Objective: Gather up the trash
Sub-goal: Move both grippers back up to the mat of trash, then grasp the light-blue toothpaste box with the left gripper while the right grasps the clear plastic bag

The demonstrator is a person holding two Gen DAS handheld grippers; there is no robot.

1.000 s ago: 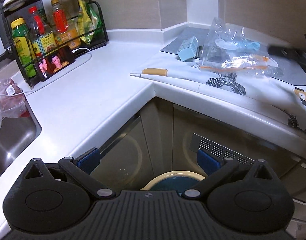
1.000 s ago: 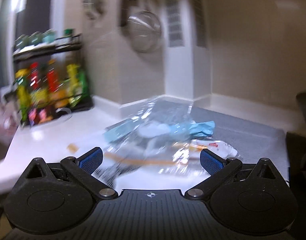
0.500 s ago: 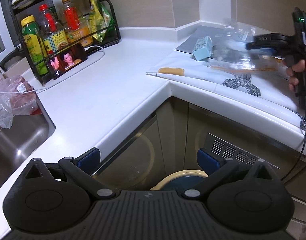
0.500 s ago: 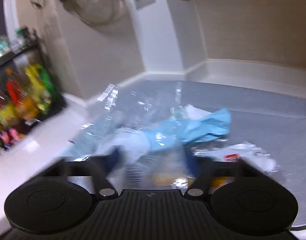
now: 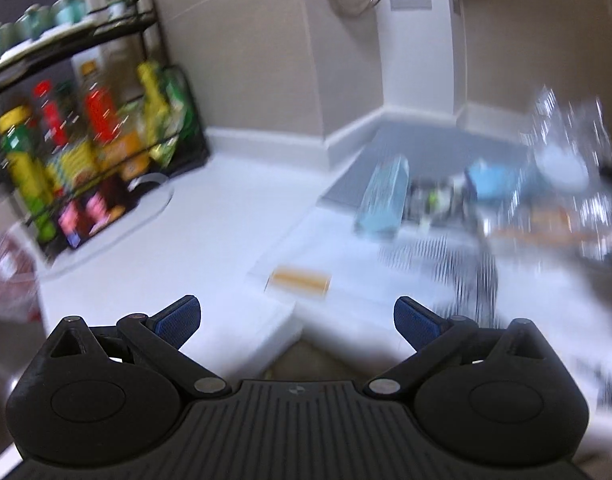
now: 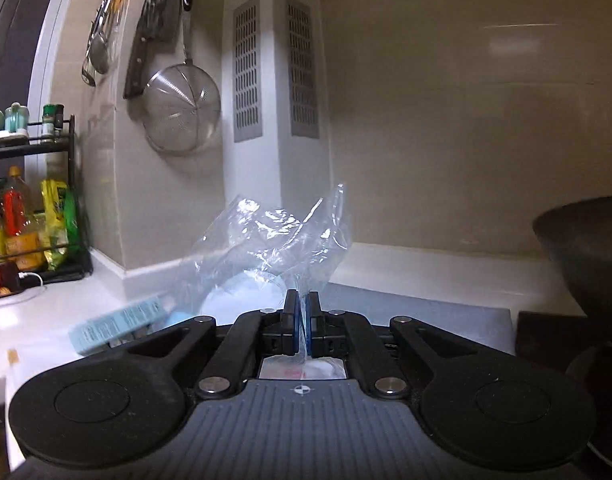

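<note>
Clear crinkled plastic, a bag (image 6: 277, 240), is clamped between the two blue pads of the right tool (image 6: 301, 326), which are pressed together on its lower edge. The bag stands up above the tool, over the white surface (image 6: 53, 312) and the grey mat (image 6: 426, 316) in the corner. Something white and something blue show through it, but I cannot tell what they are. Just to the left of it lies a light blue box (image 6: 117, 324). In the left wrist view, which is blurred, the left tool (image 5: 297, 318) has its pads wide apart with nothing between them, above the edge of the surface. Farther left stands a black rack (image 5: 85, 140) with bottles. A metal strainer (image 6: 180, 114) hangs on the wall.
</note>
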